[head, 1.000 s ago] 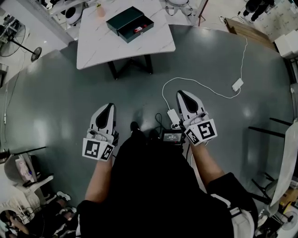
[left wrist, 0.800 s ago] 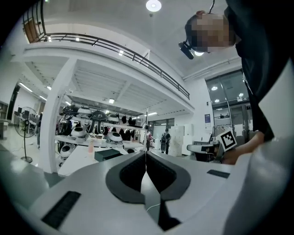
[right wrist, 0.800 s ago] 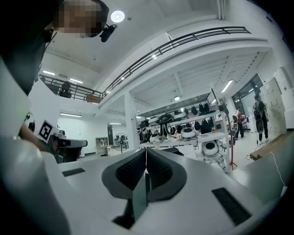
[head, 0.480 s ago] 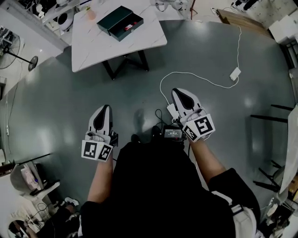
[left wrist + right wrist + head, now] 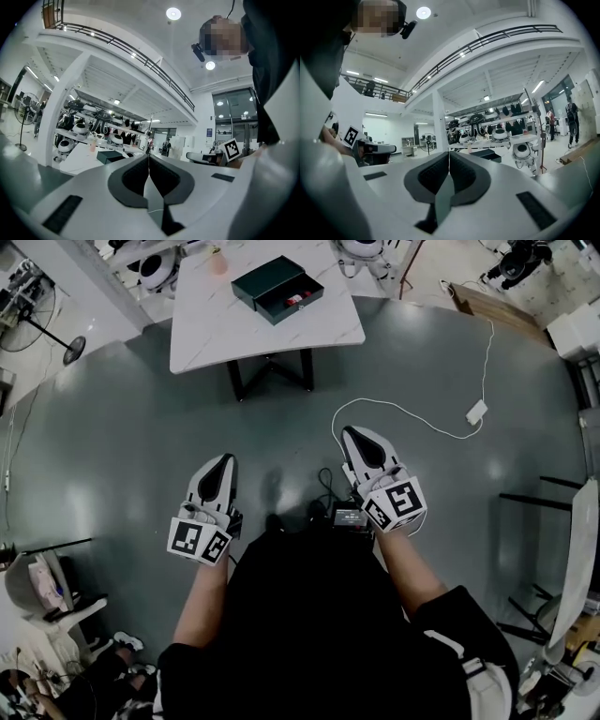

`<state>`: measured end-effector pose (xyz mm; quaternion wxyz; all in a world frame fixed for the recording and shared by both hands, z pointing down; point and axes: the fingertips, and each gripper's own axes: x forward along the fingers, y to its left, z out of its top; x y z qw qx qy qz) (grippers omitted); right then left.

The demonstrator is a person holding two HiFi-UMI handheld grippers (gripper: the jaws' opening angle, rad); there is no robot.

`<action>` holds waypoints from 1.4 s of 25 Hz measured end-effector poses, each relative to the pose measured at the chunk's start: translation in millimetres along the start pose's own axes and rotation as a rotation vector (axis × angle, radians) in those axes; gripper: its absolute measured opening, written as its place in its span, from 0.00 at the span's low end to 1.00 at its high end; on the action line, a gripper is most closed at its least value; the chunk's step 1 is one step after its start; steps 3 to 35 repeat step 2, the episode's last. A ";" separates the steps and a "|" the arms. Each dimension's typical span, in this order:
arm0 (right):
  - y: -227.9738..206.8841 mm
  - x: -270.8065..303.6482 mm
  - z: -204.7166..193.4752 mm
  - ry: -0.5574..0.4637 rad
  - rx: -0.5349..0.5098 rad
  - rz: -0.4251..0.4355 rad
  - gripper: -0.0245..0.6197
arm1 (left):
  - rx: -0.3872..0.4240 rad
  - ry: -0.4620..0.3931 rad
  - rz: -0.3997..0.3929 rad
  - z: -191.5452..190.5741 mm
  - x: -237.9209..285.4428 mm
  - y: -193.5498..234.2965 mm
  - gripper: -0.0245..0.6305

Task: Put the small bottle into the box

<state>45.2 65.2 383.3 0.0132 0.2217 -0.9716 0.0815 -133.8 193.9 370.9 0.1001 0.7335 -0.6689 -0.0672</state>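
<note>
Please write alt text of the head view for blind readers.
A person, seen from above, holds the left gripper and right gripper shut over a grey floor. Ahead, a white table bears an open dark box and a small bottle.

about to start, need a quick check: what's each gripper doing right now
left gripper: closed, empty
right gripper: closed, empty

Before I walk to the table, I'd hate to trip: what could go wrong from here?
The white cable loops over the grey floor just ahead of the right tongs; a foot might catch it. Both the right and the left tongs are shut and empty, so they would need opening before any grasp at the white marble table.
</note>
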 end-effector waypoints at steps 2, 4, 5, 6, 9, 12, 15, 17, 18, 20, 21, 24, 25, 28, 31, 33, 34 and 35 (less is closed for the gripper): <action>12.9 11.4 2.5 -0.005 -0.025 0.026 0.09 | -0.007 0.010 0.010 -2.5 -9.2 9.5 0.06; 12.9 11.4 2.5 -0.005 -0.025 0.026 0.09 | -0.007 0.010 0.010 -2.5 -9.2 9.5 0.06; 12.9 11.4 2.5 -0.005 -0.025 0.026 0.09 | -0.007 0.010 0.010 -2.5 -9.2 9.5 0.06; 12.9 11.4 2.5 -0.005 -0.025 0.026 0.09 | -0.007 0.010 0.010 -2.5 -9.2 9.5 0.06; 12.9 11.4 2.5 -0.005 -0.025 0.026 0.09 | -0.007 0.010 0.010 -2.5 -9.2 9.5 0.06; 12.9 11.4 2.5 -0.005 -0.025 0.026 0.09 | -0.007 0.010 0.010 -2.5 -9.2 9.5 0.06; 12.9 11.4 2.5 -0.005 -0.025 0.026 0.09 | -0.007 0.010 0.010 -2.5 -9.2 9.5 0.06; 12.9 11.4 2.5 -0.005 -0.025 0.026 0.09 | -0.007 0.010 0.010 -2.5 -9.2 9.5 0.06; 12.9 11.4 2.5 -0.005 -0.025 0.026 0.09 | -0.007 0.010 0.010 -2.5 -9.2 9.5 0.06; 12.9 11.4 2.5 -0.005 -0.025 0.026 0.09 | -0.007 0.010 0.010 -2.5 -9.2 9.5 0.06; 12.9 11.4 2.5 -0.005 -0.025 0.026 0.09 | -0.007 0.010 0.010 -2.5 -9.2 9.5 0.06; 12.9 11.4 2.5 -0.005 -0.025 0.026 0.09 | -0.007 0.010 0.010 -2.5 -9.2 9.5 0.06; 12.9 11.4 2.5 -0.005 -0.025 0.026 0.09 | -0.007 0.010 0.010 -2.5 -9.2 9.5 0.06; 12.9 11.4 2.5 -0.005 -0.025 0.026 0.09 | -0.007 0.010 0.010 -2.5 -9.2 9.5 0.06; 12.9 11.4 2.5 -0.005 -0.025 0.026 0.09 | -0.007 0.010 0.010 -2.5 -9.2 9.5 0.06; 12.9 11.4 2.5 -0.005 -0.025 0.026 0.09 | -0.007 0.010 0.010 -2.5 -9.2 9.5 0.06; 12.9 11.4 2.5 -0.005 -0.025 0.026 0.09 | -0.007 0.010 0.010 -2.5 -9.2 9.5 0.06; 12.9 11.4 2.5 -0.005 -0.025 0.026 0.09 | -0.007 0.010 0.010 -2.5 -9.2 9.5 0.06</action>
